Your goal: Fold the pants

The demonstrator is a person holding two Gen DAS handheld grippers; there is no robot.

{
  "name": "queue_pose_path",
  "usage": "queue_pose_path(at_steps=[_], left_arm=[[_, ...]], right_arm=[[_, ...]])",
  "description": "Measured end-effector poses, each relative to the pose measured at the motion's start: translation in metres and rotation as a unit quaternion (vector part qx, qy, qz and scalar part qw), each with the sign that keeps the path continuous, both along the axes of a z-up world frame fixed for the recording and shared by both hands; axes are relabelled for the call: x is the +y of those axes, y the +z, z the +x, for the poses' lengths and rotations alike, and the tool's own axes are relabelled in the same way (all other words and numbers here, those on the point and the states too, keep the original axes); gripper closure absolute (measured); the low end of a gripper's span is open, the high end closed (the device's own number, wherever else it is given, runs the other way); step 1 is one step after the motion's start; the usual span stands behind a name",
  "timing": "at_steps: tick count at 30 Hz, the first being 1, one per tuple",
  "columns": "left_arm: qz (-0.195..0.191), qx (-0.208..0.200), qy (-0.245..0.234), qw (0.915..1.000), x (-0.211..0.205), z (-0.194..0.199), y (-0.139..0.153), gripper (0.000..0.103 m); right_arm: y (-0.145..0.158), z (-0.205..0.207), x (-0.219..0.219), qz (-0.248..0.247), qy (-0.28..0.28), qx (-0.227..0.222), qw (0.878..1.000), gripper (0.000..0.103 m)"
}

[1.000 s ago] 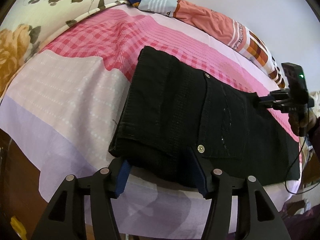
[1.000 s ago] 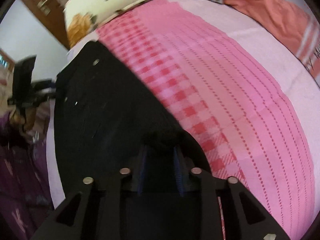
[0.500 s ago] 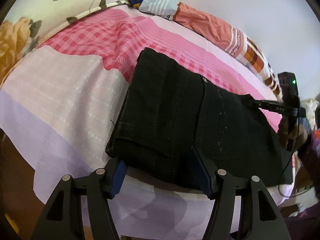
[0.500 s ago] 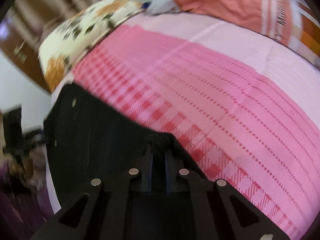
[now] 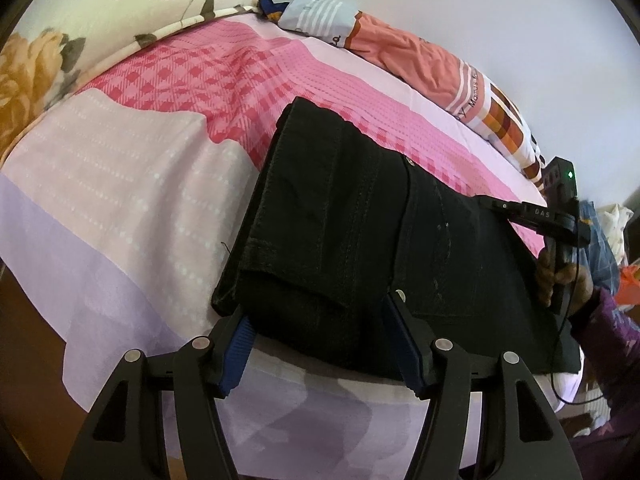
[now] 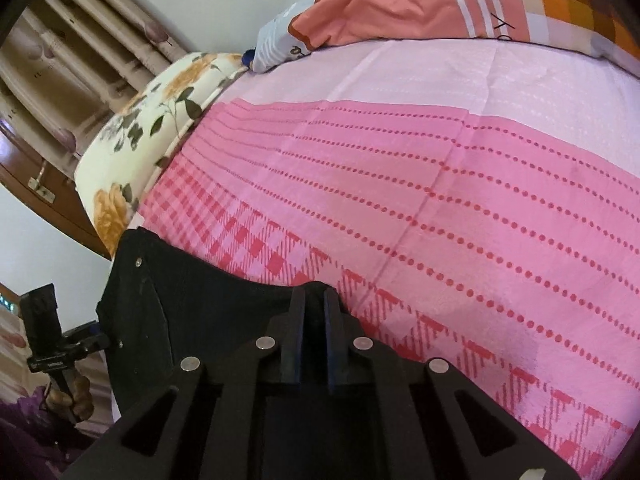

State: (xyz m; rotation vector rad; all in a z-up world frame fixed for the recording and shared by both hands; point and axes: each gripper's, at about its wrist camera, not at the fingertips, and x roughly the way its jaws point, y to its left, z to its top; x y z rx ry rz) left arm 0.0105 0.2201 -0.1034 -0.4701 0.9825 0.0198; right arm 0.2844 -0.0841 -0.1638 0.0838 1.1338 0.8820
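The bed [image 5: 120, 184] carries the folded black pants [image 5: 360, 240] on its pink checked sheet, their long axis running from the floral pillow [image 5: 80, 20] side toward the right gripper [image 6: 316, 304]. That gripper is pinched onto the pants' far edge. The left gripper [image 5: 320, 340] stands spread wide at their near edge.

— The pants [image 5: 352, 240]?
— Matt black denim, coarse weave, small shiny metal rivets.
— And the bedsheet [image 5: 120, 184]?
— Soft printed cotton-like cloth, matt. Each tool looks matt black plastic; the left tool [image 5: 320, 344] has blue pads [image 5: 404, 344].
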Motion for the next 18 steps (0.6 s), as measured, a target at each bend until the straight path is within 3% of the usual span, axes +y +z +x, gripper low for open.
queue_pose_path(at_steps=[4, 7, 9, 10, 11, 12, 13, 15, 18], left_arm=[[0.002, -0.001, 0.000, 1.0000, -0.001, 0.000, 0.000, 0.040], [0.002, 0.003, 0.000, 1.0000, 0.001, 0.002, 0.001, 0.040], [-0.006, 0.005, 0.006, 1.0000, 0.003, 0.003, 0.002, 0.040], [-0.009, 0.005, 0.009, 0.9999, 0.005, 0.003, 0.003, 0.040], [-0.017, 0.006, 0.016, 0.9997, 0.008, 0.004, 0.003, 0.040], [-0.022, 0.006, 0.022, 0.9995, 0.009, 0.004, 0.004, 0.040], [-0.024, 0.005, 0.027, 0.9993, 0.011, 0.004, 0.005, 0.040], [-0.016, 0.003, 0.040, 0.9991, 0.014, 0.002, 0.008, 0.040], [0.002, -0.001, 0.067, 0.9977, 0.024, 0.000, 0.017, 0.040]], right_arm=[[-0.009, 0.010, -0.013, 0.053, -0.016, 0.043, 0.998, 0.098], [-0.019, 0.021, -0.025, 0.105, -0.030, 0.103, 0.989, 0.096], [-0.019, 0.022, -0.029, 0.118, -0.043, 0.113, 0.986, 0.092], [-0.016, 0.023, -0.034, 0.129, -0.054, 0.111, 0.984, 0.082], [-0.015, 0.026, -0.044, 0.148, -0.078, 0.113, 0.979, 0.079], [-0.015, 0.030, -0.056, 0.178, -0.106, 0.126, 0.970, 0.076], [-0.019, 0.034, -0.073, 0.222, -0.137, 0.149, 0.954, 0.069], [-0.019, 0.032, -0.108, 0.289, -0.192, 0.179, 0.921, 0.065], [0.001, 0.004, -0.165, 0.341, -0.234, 0.165, 0.895, 0.064]])
